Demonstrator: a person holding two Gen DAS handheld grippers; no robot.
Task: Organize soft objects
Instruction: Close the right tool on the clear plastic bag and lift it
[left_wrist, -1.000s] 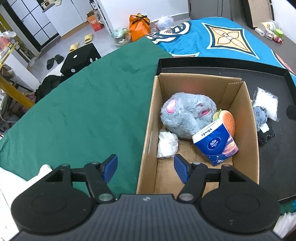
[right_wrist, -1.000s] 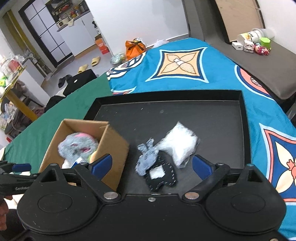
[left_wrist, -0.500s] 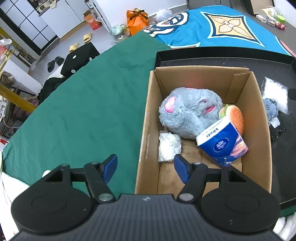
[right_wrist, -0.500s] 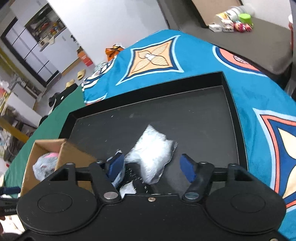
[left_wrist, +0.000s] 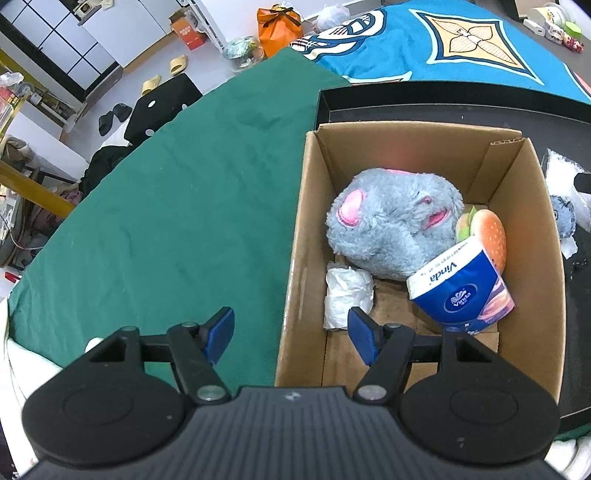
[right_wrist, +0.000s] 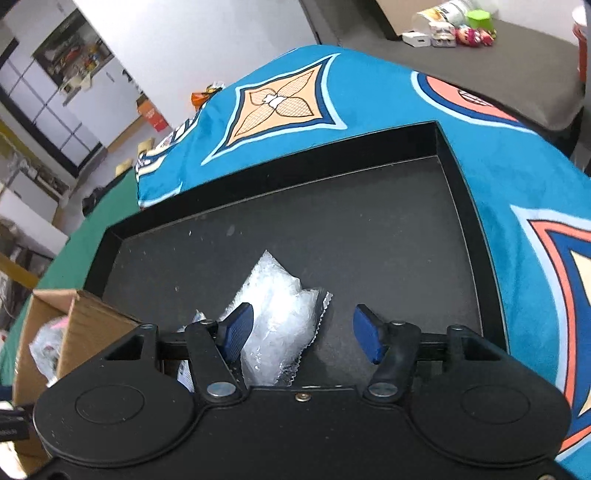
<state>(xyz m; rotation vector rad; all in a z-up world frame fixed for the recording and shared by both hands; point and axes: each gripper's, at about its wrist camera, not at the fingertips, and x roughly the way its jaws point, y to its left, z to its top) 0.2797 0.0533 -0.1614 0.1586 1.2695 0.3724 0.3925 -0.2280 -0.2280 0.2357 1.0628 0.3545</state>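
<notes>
Left wrist view: a green cloth (left_wrist: 166, 206) covers the work surface at left and centre; a teal patterned cloth (left_wrist: 443, 48) continues it at upper right. A tiled floor with slippers and an orange bag (left_wrist: 279, 22) fills the upper left of the frame. A black tray (left_wrist: 424, 103) occupies the right side, and an open cardboard box (left_wrist: 299, 258) stands at its left end. The box contains a grey plush toy (left_wrist: 391, 225), a plush burger (left_wrist: 487, 232), a Vinda tissue pack (left_wrist: 461, 291) and a crumpled white wad (left_wrist: 347, 295).

The left gripper (left_wrist: 291, 328) straddles the box's left wall near the lower centre of the frame, jaws part open, pads clear of the wall and holding nothing.

Right wrist view: the clear plastic packet (right_wrist: 280, 317) lies on the tray floor at lower centre, its long axis running from lower centre toward the upper left. The right gripper (right_wrist: 301, 332) is closing around it; the left pad is at the packet's edge, the right pad stands apart from it. Contact cannot be confirmed.

Bare tray floor extends above and right of the packet to the raised rim. The box corner sits close at lower left.
</notes>
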